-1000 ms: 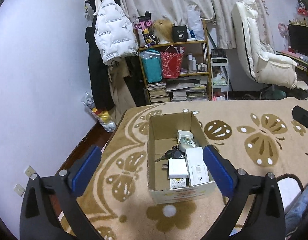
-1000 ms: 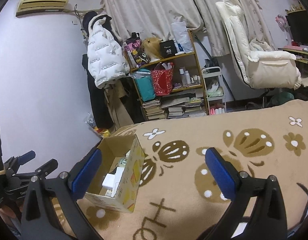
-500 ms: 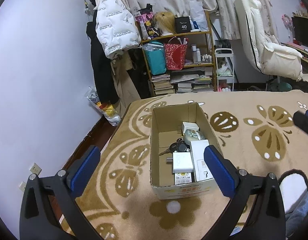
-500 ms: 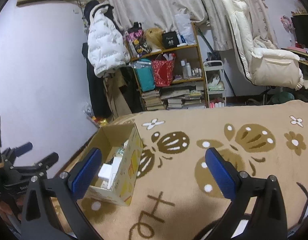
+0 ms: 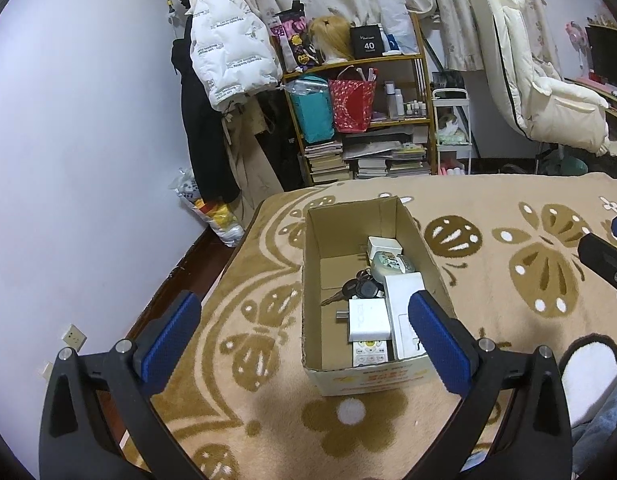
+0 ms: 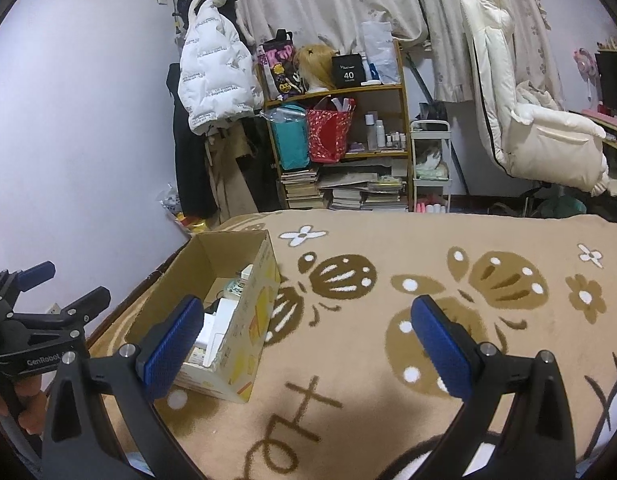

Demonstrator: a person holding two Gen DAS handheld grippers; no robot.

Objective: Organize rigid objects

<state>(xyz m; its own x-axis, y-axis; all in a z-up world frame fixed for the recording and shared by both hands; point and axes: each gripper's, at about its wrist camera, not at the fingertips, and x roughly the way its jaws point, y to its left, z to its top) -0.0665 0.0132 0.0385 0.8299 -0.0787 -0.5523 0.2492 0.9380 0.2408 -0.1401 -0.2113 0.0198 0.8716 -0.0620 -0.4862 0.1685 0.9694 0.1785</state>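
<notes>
An open cardboard box (image 5: 348, 216) stands on a tan blanket with brown butterfly patterns (image 5: 548, 264). Inside lie a white charger (image 5: 368, 320), keys with a black fob (image 5: 358, 288), a white flat box (image 5: 404, 312), a round pale gadget (image 5: 390, 266) and a small white cube (image 5: 384, 246). My left gripper (image 5: 304, 336) is open and empty, held above the box's near end. My right gripper (image 6: 308, 340) is open and empty over the blanket, to the right of the box (image 6: 244, 320). The left gripper also shows in the right wrist view (image 6: 56, 288).
A shelf (image 5: 360, 120) with books, bags and bottles stands against the far wall beside hanging coats (image 5: 224, 64). A white chair (image 5: 540, 92) is at the back right. The blanket's left edge (image 5: 244, 240) drops to a wooden floor by the wall.
Both grippers rose and drew back slightly, still open and empty. The box looks a little farther and more centred in the left view. Nothing in the box moved.
</notes>
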